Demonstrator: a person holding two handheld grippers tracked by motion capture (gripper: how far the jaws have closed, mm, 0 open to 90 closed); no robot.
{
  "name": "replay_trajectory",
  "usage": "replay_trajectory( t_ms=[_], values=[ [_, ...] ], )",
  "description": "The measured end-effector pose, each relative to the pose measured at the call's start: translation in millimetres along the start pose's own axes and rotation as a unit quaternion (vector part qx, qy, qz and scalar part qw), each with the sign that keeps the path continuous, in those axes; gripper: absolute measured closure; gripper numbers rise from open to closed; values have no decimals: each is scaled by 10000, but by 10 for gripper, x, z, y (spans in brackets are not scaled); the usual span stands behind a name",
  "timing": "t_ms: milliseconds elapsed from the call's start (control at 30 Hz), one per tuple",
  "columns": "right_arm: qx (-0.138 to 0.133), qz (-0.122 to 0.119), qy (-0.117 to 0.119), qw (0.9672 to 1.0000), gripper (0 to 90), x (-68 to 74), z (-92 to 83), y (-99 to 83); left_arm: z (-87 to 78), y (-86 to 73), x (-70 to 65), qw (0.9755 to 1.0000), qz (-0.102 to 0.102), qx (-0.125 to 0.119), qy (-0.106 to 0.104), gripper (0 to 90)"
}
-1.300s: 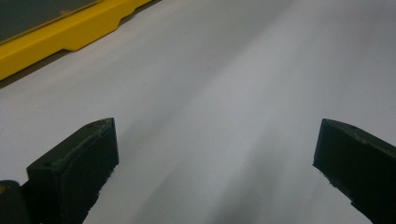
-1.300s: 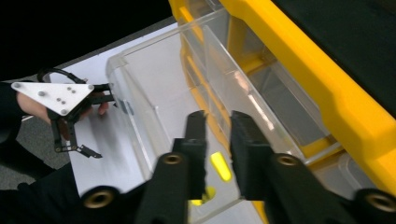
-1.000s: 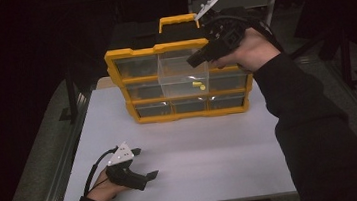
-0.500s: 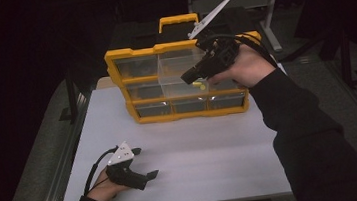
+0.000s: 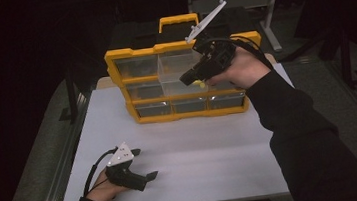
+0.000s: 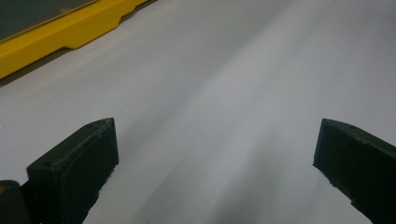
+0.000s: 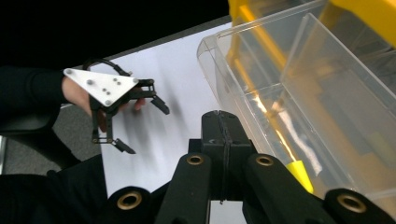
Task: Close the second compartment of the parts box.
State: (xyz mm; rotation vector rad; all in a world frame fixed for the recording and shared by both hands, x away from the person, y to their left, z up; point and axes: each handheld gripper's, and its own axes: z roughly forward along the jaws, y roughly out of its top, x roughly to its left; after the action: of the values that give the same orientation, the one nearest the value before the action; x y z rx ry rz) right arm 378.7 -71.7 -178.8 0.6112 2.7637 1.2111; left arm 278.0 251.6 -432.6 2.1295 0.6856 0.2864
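Observation:
A yellow organizer (image 5: 180, 45) with clear drawers stands at the back of the white table (image 5: 211, 147). One clear drawer (image 5: 177, 70) is pulled out toward me; in the right gripper view the same drawer (image 7: 289, 84) lies to the right of my jaws, with a small yellow piece (image 7: 299, 171) inside. My right gripper (image 5: 190, 77) hovers at the drawer's front, its jaws (image 7: 219, 126) pressed together with nothing between them. My left gripper (image 5: 144, 163) rests on the table near the front left, open and empty (image 6: 215, 154).
The organizer's yellow base (image 6: 70, 32) lies well ahead of the left gripper. Bare white tabletop stretches between the organizer and the front edge. A metal rail (image 5: 62, 163) runs along the table's left side. Dark surroundings lie beyond.
My right hand has come down and to the left, from the organizer's upper right to the front of the pulled-out drawer. The left hand has stayed put.

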Motion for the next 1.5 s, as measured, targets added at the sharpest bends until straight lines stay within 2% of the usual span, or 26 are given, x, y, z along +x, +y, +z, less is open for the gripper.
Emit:
replay_trajectory(
  t_ms=[467, 800, 867, 1067, 1267, 1500],
  values=[
    [-120, 222, -205, 9995, 887, -206, 47, 47, 3, 2, -3, 10000, 7, 17, 8, 0],
    [-202, 360, -528, 9978, 887, -379, 108, 114, -4, 2, 1, 10000, -2, -5, 2, 0],
    [-204, 417, -666, 9967, 887, -410, 122, 123, -3, 2, 0, 10000, 2, -2, 0, 0],
    [-291, 559, -757, 9951, 887, -517, 167, 109, -2, 2, 4, 10000, 5, 3, -2, 0],
    [-288, 581, -816, 9946, 886, -513, 193, 74, 3, 1, 2, 10000, 7, 14, -9, 0],
    [-316, 576, -718, 9953, 886, -475, 213, -60, 6, 1, -3, 10000, -8, 1, -7, 0]
  ],
)
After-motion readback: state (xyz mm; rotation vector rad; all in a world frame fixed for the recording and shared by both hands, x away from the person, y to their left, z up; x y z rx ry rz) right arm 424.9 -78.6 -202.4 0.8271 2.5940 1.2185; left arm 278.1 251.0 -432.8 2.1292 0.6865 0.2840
